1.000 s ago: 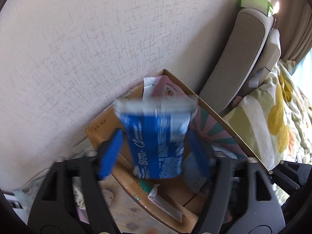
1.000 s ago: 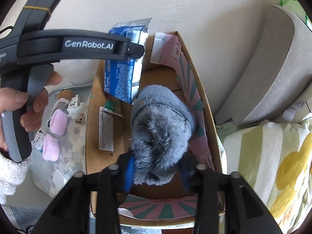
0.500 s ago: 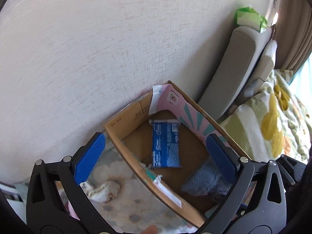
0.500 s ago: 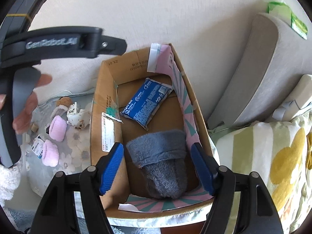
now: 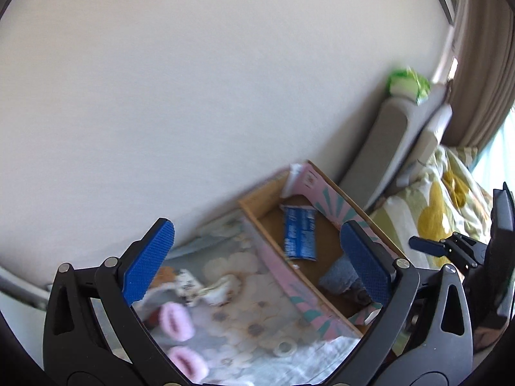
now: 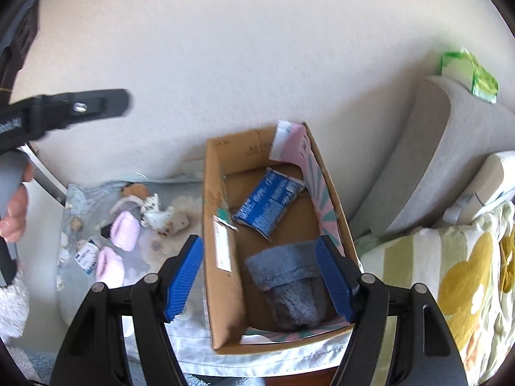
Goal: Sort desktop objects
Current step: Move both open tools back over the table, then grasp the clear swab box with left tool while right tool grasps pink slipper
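An open cardboard box (image 6: 209, 193) stands against the wall, and its rim (image 5: 254, 207) also shows in the left wrist view. On its floor lie a blue packet (image 6: 268, 199) (image 5: 299, 236) and a grey fuzzy sock (image 6: 289, 286) (image 5: 341, 276). My right gripper (image 6: 259, 276) hangs above the box's near end, open, with the sock lying free below its fingers. My left gripper (image 5: 257, 259) is open wide and holds nothing, above the flowered cloth (image 5: 244, 308) left of the box. Two pink fuzzy items (image 6: 125, 230) (image 5: 177, 320) rest on that cloth.
Small toys and a white patterned piece (image 6: 161, 218) lie scattered on the cloth left of the box. A grey cushion (image 6: 428, 148) with a green bag (image 6: 466, 77) on top leans at the right. A yellow-flowered blanket (image 6: 457, 276) lies beside it. A hand (image 6: 13, 212) holds the left gripper's handle.
The left gripper let go of the blue packet, which now lies in the box. The right gripper released the grey sock there. Both rose, and the left swung out over the cloth.
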A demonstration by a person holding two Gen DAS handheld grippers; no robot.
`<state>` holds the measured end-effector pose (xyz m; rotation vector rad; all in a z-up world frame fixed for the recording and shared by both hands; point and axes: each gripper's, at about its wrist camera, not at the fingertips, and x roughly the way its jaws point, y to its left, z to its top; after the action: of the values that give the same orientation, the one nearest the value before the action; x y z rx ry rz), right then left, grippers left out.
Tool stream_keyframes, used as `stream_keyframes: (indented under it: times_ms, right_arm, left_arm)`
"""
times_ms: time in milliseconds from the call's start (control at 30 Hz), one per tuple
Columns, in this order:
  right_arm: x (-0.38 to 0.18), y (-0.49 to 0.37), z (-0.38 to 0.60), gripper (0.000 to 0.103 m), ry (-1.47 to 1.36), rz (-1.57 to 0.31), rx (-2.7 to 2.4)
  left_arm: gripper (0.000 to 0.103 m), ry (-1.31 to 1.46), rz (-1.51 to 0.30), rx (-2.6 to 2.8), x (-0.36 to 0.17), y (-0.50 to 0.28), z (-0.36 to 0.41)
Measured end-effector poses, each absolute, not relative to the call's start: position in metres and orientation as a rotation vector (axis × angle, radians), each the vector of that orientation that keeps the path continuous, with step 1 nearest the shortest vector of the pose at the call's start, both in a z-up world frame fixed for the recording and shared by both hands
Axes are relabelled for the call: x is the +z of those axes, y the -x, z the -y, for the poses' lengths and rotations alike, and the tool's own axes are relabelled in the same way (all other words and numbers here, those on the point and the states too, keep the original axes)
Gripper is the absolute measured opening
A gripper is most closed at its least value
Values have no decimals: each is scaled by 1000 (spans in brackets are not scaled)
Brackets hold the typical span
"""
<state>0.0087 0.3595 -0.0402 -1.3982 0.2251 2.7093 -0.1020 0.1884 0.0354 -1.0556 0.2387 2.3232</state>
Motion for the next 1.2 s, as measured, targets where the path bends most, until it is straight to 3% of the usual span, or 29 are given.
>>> stream_keyframes:
  times_ms: [200,400,533,800,1200]
  right_arm:
    - [-9,-8,-332,68,1275,-146,2829]
    - [11,1,-291,68,1133,5,2929]
    - [-8,14,-254,68,1297,149,2945]
    - [-71,20,-181,68,1629,167,3064]
    - [-150,36,-123,68,1968,36,2996]
  left_arm:
    - [103,1026,-207,2463,61,95,-111]
    - [103,1080,-205,2571,46,82,-48]
    - [103,1162,-259,2599,14,66,-19]
    - [103,1325,-126,2609,-77,32,45]
    - [94,1349,-31,2611,-182,17,70]
